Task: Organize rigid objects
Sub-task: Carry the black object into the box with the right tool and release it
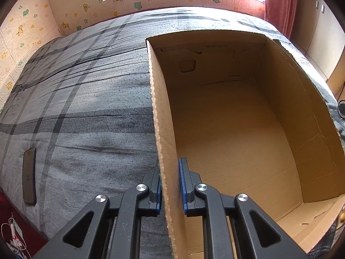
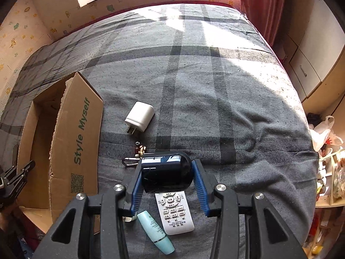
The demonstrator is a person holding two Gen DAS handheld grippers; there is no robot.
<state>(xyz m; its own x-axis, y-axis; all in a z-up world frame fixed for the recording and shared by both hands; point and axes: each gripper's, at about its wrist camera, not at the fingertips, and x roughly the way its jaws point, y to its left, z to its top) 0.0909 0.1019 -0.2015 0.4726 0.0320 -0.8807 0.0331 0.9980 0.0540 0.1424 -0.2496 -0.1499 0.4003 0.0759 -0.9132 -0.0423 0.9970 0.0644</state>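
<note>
An open cardboard box (image 1: 237, 133) lies on the grey plaid bed; its floor is bare. My left gripper (image 1: 170, 168) is shut on the box's left wall (image 1: 163, 129), one pad on each side. The box also shows in the right wrist view (image 2: 75, 133), printed "Style Myself". My right gripper (image 2: 166, 172) is shut on a glossy black rounded device (image 2: 166, 174), held above the bed. Below it lie a white remote control (image 2: 174, 211) and a teal tube (image 2: 156, 233). A white charger plug (image 2: 140, 116) and a keychain with a carabiner (image 2: 133, 157) lie further ahead.
A dark phone (image 1: 29, 174) lies on the bed near its left edge. White cables (image 1: 15, 237) lie on the floor at the lower left. A red curtain (image 2: 258, 4) and cabinets stand to the right, with shelves and plastic bags (image 2: 325, 133) beside the bed.
</note>
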